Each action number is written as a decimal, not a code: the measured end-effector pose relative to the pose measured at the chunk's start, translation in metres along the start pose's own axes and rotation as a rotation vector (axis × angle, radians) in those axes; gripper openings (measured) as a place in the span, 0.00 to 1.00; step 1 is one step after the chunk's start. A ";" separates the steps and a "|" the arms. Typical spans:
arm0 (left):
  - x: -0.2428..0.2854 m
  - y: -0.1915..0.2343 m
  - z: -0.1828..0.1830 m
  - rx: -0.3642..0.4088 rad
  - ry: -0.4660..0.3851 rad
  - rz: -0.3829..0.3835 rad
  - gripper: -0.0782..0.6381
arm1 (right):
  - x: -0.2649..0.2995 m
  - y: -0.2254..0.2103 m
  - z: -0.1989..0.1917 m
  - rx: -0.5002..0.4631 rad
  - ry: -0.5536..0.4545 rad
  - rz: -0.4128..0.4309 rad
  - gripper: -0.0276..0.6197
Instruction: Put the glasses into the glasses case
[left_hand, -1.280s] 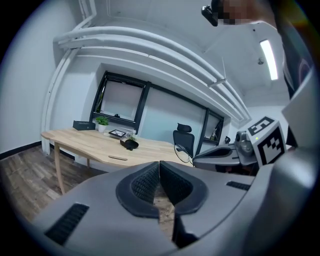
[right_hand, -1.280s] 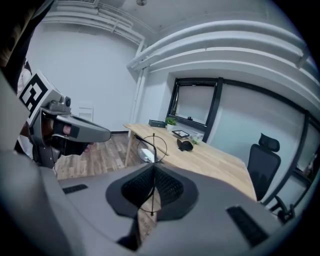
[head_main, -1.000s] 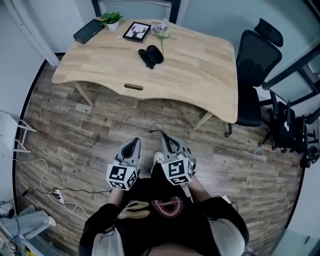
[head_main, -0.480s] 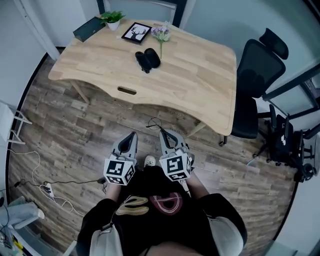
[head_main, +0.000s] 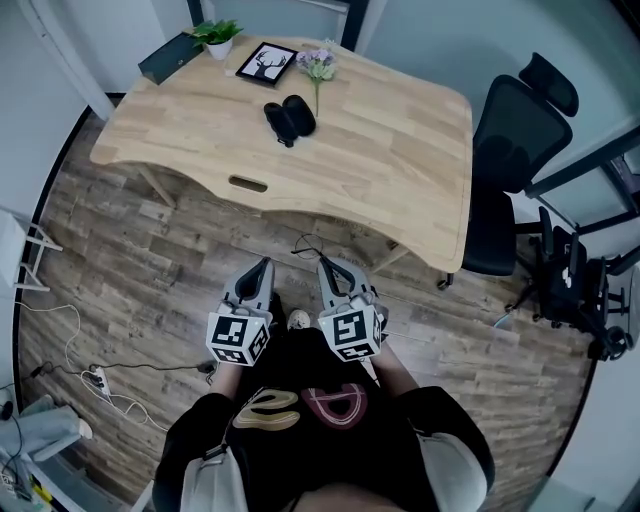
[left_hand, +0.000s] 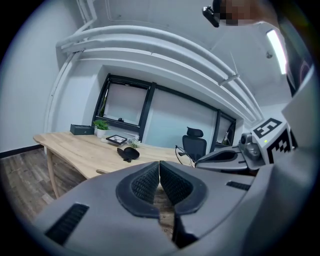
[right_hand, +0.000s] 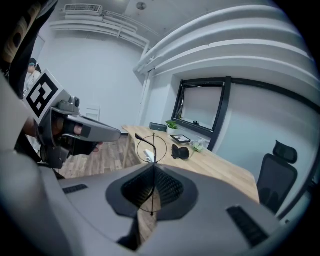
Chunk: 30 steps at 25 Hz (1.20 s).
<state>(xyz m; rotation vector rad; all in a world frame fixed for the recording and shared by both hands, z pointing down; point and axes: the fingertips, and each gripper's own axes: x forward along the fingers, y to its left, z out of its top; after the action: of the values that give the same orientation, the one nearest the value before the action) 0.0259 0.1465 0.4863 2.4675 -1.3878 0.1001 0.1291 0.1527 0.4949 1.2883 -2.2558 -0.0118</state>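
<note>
wire glasses (right_hand: 148, 155) — black case (head_main: 290, 117) well apart

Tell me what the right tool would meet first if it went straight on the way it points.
Probably the near edge of the wooden table: the right tool, shut on the glasses, aims at it across the floor. It tilts slightly down, so depth is uncertain.
</note>
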 end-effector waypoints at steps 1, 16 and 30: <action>0.002 0.003 -0.002 -0.008 0.004 0.002 0.13 | 0.003 0.000 0.000 -0.003 0.003 0.002 0.07; 0.062 0.069 0.020 -0.020 0.013 -0.023 0.13 | 0.071 -0.039 0.022 0.011 0.052 -0.073 0.07; 0.130 0.135 0.054 -0.016 0.021 -0.077 0.13 | 0.147 -0.061 0.057 0.027 0.087 -0.110 0.07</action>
<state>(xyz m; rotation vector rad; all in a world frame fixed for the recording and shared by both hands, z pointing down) -0.0244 -0.0421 0.4936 2.4962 -1.2785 0.0977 0.0931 -0.0121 0.4958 1.3983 -2.1167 0.0340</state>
